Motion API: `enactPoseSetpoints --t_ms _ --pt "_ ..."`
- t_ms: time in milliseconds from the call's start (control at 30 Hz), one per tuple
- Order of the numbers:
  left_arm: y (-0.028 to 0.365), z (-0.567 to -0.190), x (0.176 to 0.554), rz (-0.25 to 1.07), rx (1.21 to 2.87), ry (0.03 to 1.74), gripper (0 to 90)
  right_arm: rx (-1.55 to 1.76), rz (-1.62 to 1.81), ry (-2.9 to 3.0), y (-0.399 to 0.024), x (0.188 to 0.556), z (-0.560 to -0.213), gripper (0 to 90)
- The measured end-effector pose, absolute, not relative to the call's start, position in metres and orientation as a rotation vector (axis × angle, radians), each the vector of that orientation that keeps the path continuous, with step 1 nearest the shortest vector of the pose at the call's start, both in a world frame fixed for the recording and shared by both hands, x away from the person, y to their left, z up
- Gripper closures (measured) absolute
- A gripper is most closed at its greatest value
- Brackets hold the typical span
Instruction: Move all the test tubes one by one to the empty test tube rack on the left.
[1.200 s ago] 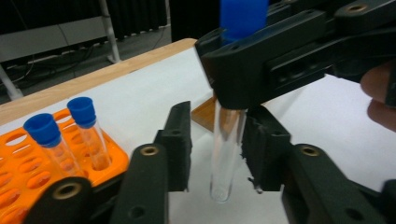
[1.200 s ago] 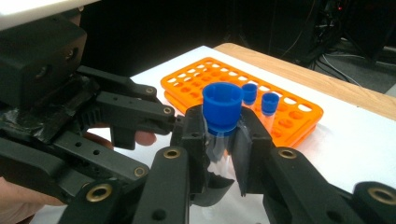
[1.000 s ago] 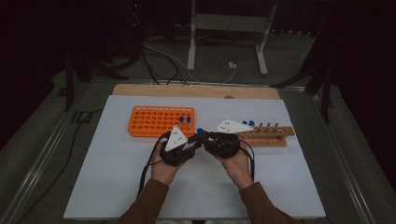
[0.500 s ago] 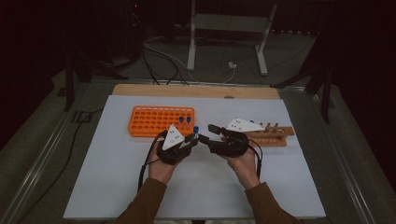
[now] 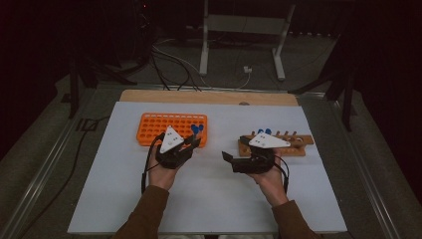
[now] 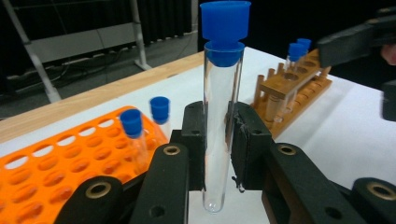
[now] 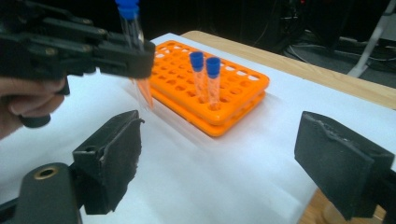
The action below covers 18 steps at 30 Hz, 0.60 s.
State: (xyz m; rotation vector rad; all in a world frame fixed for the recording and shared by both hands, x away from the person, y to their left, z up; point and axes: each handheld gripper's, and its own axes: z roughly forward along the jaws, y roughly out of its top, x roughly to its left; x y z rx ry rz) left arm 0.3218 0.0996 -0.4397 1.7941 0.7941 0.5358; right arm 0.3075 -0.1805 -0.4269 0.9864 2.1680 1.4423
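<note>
White sheeting covers the tabletop [image 5: 209,199], with a strip of bare wood along its far edge and a dark room beyond. Nearest the camera in the high view, two sleeved forearms come in from the bottom. The left tongs [image 5: 191,143] sit just in front of the orange rack [image 5: 149,128], clamped together on a tube [image 6: 219,135]. In the left gripper view this clear tube stands upright between the pads, its blue stopper [image 6: 225,30] above them and its rounded bottom hanging below them, clear of the sheet. The right tongs [image 5: 234,149] lie well apart from the left, just in front of the wooden rack [image 5: 303,140]; their jaws have just been opening and now stand wide apart with nothing between them, as the right gripper view shows over bare white sheet. Farther off, the orange rack holds two blue-capped tubes [image 7: 205,79] side by side near one end. The wooden rack carries blue-capped tubes [image 6: 297,50] toward its far end. Behind the tabletop, cables [image 5: 169,59] trail on the floor beside a metal stand [image 5: 239,30].
</note>
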Motion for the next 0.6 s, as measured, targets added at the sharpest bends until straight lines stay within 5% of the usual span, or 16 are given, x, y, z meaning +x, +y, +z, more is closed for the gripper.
enactPoseSetpoints --t_ms 600 --pt "0.118 -0.438 0.342 0.595 1.753 0.858 77.8 1.021 1.385 2.153 -0.219 0.292 -0.442 1.6"
